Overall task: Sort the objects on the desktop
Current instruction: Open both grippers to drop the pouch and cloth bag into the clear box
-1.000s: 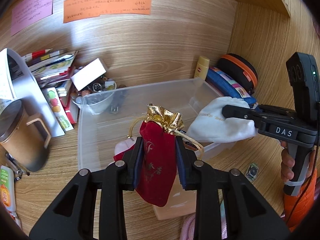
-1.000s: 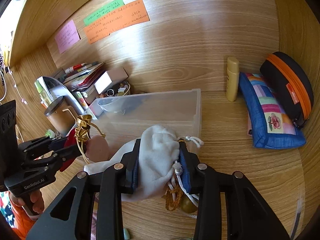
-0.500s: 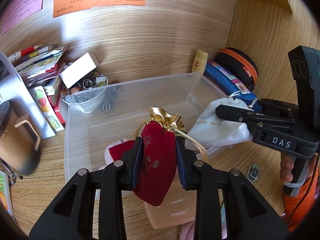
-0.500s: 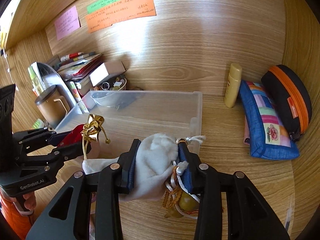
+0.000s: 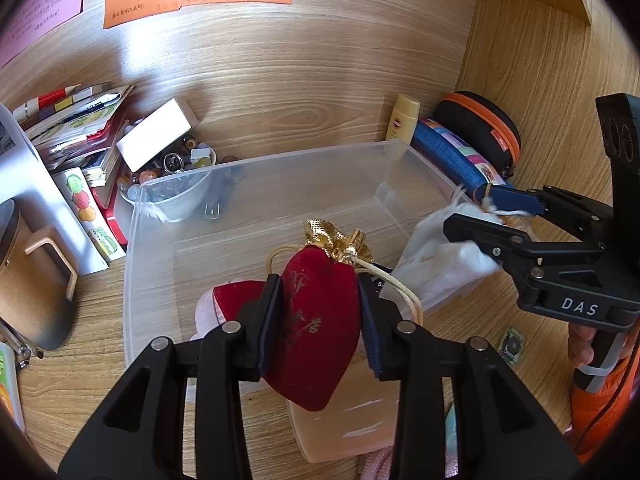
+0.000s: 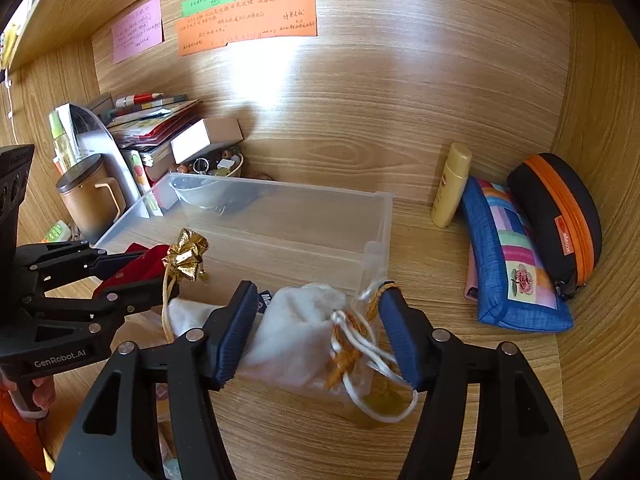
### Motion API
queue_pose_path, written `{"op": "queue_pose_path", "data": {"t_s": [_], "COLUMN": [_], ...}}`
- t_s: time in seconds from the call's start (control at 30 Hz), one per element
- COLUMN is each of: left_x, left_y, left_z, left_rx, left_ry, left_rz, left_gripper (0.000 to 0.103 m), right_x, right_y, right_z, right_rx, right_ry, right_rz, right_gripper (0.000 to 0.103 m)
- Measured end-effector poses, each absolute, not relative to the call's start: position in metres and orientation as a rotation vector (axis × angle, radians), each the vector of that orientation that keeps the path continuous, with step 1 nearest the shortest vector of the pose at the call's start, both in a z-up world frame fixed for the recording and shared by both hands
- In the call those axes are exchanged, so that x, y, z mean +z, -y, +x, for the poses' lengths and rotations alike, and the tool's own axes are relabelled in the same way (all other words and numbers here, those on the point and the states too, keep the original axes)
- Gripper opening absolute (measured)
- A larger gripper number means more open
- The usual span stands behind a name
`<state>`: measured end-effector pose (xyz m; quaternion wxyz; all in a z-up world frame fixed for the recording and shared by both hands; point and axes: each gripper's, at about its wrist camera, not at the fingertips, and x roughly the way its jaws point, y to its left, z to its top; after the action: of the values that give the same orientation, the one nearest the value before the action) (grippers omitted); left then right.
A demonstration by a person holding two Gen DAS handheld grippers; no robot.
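Left claw [image 5: 320, 316] pinching red velvet pouch with gold top [image 5: 320, 320], just easing apart. Right claw [image 6: 320, 332] spreading wide, white drawstring bag [image 6: 296, 340] loose between.

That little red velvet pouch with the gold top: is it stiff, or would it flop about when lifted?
Probably floppy: the red pouch bulges and sags below the left gripper, whose jaws have just been easing open around it. Its gold top is crumpled, so the cloth looks soft. The loose drawstring dangles and might snag on the clear bin.
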<state>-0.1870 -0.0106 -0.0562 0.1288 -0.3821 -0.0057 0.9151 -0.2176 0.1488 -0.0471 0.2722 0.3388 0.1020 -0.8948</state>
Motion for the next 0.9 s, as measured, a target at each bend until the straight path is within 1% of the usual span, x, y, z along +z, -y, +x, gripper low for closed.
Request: {"op": "queue_pose_path", "data": {"t_s": [0.2,0.27,0.33,0.67,0.77,0.9], "left_x": [-0.054,-0.052,-0.05,-0.042,-0.039,-0.035], "left_y": [0.012,0.013,0.015,0.018,0.02,0.021], "left_z": [-0.184,-0.183,-0.182,-0.174,-0.171,-0.166], "left_rx": [2.664,2.669,2.676,2.704,2.714,2.727], "left_ry": [0.033,0.039,0.048,0.058,0.058,0.059], "left_rz": [-1.103,-1.097,-1.088,-1.049,-1.037,-1.016], "left_gripper": [0.04,0.042,0.045,0.054,0.058,0.061], "right_x": [-0.044,-0.041,-0.038,-0.029,-0.028,-0.025], "right_y": [-0.154,-0.154,-0.154,-0.154,-0.158,-0.166], "right_z": [-0.215,-0.213,-0.211,-0.203,-0.202,-0.198], "right_rx": [-2.417,-2.427,-2.437,-2.451,-2.459,-2.477], "right_ry": [-0.265,-0.267,-0.268,-0.297,-0.288,-0.268], "right_rz": [0.922,0.911,0.894,0.855,0.858,0.848], "right_gripper": [0.059,0.061,0.07,0.071,0.072,0.081]}}
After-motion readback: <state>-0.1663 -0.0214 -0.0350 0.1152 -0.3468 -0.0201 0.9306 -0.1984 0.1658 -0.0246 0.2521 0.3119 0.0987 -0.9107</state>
